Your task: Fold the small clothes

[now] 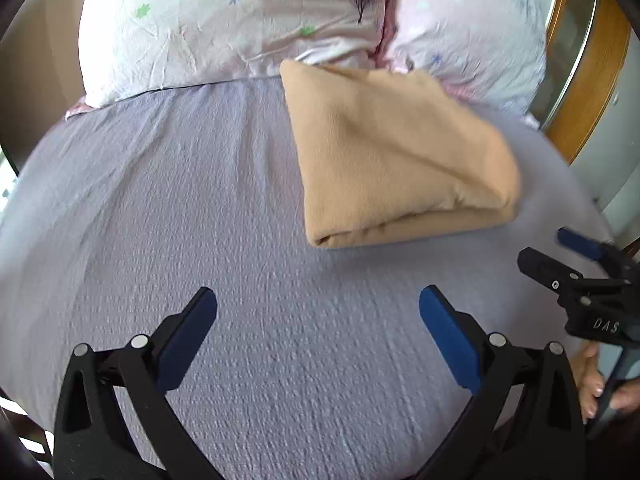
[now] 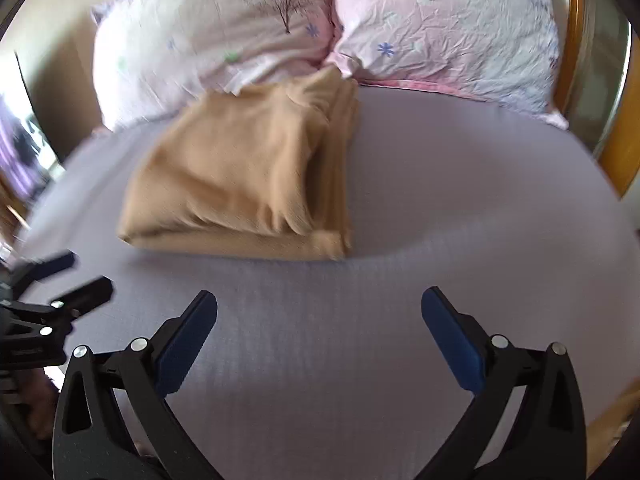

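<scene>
- On the lilac bedsheet (image 1: 160,200), the folded tan garment (image 1: 400,160) lay flat — far edge touching the floral pillows (image 1: 224,20).
- Left gripper (image 1: 318,312): jaws spread wide, holding nothing, above bare sheet short of the garment.
- Right gripper (image 2: 319,312): jaws equally wide, empty — garment ahead-left of it.

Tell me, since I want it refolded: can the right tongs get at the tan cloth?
Probably yes. The right tongs are open, and only bare sheet lies between them and the cloth.
</scene>
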{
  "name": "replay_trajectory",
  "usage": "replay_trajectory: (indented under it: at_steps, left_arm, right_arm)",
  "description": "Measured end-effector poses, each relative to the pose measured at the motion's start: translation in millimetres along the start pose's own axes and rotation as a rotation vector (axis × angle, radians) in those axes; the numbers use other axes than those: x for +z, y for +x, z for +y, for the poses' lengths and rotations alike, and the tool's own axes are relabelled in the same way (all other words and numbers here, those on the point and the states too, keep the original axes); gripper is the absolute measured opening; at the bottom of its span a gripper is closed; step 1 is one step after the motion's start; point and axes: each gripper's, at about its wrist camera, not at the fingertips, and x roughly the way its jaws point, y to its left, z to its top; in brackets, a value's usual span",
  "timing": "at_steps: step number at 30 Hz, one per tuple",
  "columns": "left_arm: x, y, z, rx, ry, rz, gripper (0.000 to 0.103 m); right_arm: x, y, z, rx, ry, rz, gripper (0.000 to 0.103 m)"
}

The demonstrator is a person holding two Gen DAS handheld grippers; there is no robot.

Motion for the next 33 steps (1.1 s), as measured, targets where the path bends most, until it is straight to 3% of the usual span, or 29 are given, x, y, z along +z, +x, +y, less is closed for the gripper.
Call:
replay_trajectory:
  at_steps: [1,4,8,16,33]
  left_arm:
    - [0.4,4.2,-3.3,0.007,0.006,0.018,0.101]
    - [-1.5,10.9,-3.2,-0.003,-0.005,0.044,0.101]
    - [-6.2,18.1,-3.9,0.015,-0.014,0.064,0.101]
    - [-8.5,21.7,-12.5,0.101,0.004,0.091,0.101]
    - [-9.6,19.7,-9.7,0.101,-0.01,0.079,0.101]
  right_arm:
    - [-3.2,3.7,2.7,-0.024,-0.014,0.009,0.102]
    - [-8.8,13.8,2.0,0.026,0.0,0.046,0.102]
    - [-10.9,22.3,8.1,-0.024,-0.016,0.082,0.102]
    - [-14.1,18.1,10.8,-0.02,-0.012,0.073,0.102]
    - [-12.2,18.5,10.6,-0.018,-0.014,0.071,0.102]
